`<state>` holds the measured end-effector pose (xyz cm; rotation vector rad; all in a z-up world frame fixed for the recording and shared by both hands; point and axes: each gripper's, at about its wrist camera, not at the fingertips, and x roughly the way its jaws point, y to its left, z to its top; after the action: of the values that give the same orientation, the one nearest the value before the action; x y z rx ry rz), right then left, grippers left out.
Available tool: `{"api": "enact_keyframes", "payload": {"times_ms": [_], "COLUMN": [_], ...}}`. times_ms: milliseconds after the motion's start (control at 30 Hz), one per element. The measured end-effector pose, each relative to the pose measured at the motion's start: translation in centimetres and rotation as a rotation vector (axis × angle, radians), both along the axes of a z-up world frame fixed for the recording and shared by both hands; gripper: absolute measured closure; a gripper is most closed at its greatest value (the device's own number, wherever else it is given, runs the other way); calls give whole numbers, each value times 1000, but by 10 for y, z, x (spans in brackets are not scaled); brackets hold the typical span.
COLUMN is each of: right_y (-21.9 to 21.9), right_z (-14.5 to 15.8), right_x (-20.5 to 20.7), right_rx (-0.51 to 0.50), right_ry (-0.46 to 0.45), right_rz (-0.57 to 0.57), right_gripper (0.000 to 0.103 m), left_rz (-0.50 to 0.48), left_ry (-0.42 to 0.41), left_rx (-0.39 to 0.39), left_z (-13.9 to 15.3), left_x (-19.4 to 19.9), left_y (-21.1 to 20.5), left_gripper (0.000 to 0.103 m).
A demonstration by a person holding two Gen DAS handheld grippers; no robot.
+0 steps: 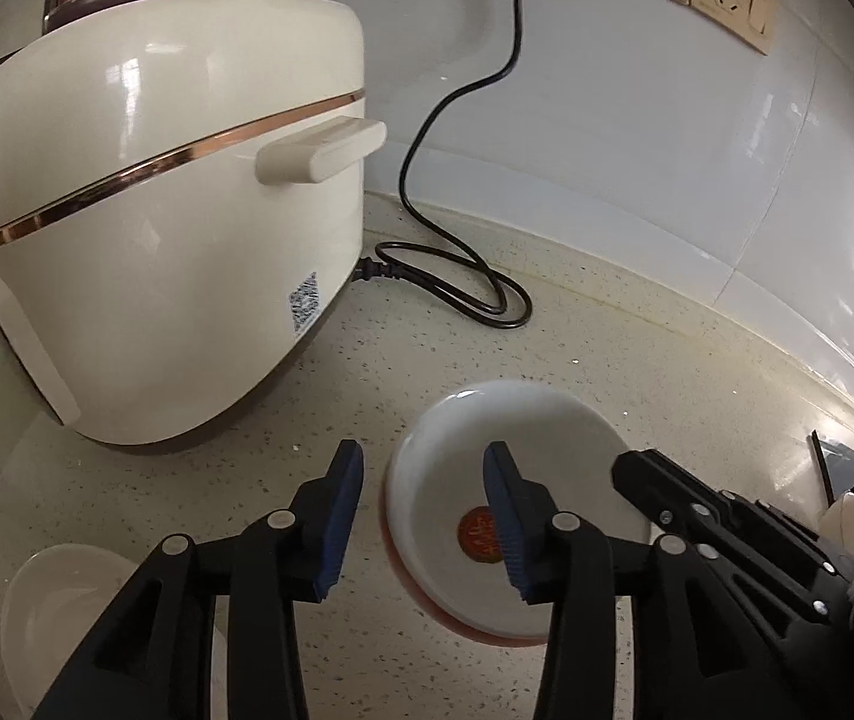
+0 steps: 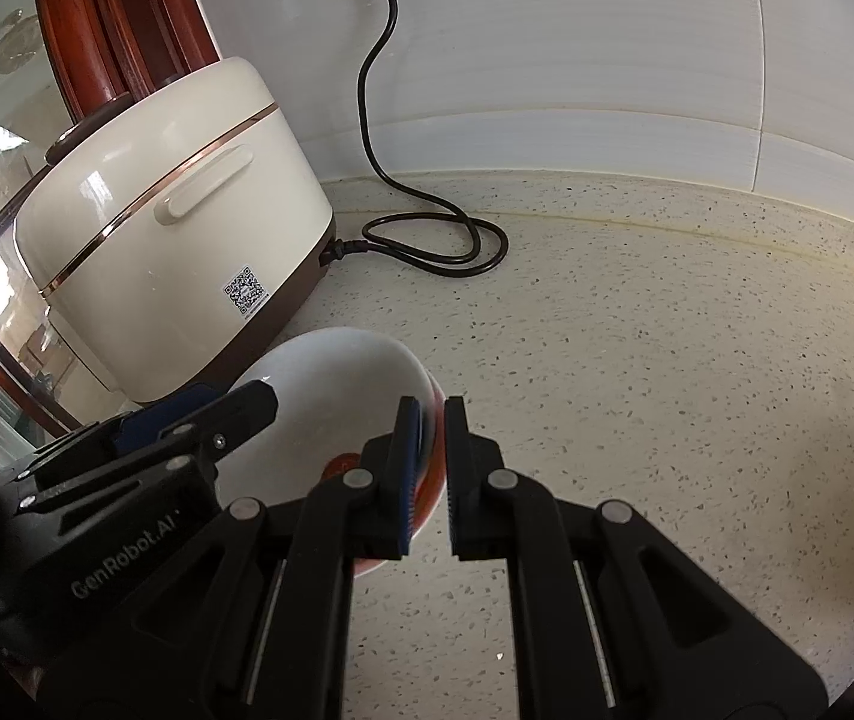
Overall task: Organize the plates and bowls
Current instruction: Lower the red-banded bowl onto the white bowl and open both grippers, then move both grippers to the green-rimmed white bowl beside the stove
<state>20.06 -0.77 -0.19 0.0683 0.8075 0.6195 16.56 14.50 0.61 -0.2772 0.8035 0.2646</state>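
Clamping the bowl (image 2: 337, 396) by its right rim, the right gripper (image 2: 432, 474) holds it tilted above the speckled counter (image 2: 667, 360). The left gripper (image 1: 424, 516) stands parted, its left rim between the blue pads (image 1: 343, 516), untouched, near the rice cooker (image 1: 157, 210).

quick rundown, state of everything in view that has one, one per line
left gripper: open, jaws astride the bowl's near rim, pads not pressing
right gripper: shut on the bowl's rim
bowl: tilted on its side, red mark showing inside
second white bowl: upright on the counter, apart from both grippers
rice cooker: lid closed
power cord: plugged into the cooker's base, slack looped on the counter
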Motion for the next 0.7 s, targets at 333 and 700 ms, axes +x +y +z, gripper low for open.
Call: {"api": "enact_keyframes", "payload": {"times_ms": [333,700], "right_y": [-4,-8], "right_z": [5,8], "right_x": [-2,-9], "right_rx": [7,32], "right_ry": [-23,-53], "right_rz": [-26,-77], "right_gripper": [92,59], "left_rz": [25,16], "left_ry": [-3,-26], "left_rx": [-30,-31], "left_z": [-5,11], "left_x": [-2,-15], "left_y": [7,-5], "left_gripper": [58,54]}}
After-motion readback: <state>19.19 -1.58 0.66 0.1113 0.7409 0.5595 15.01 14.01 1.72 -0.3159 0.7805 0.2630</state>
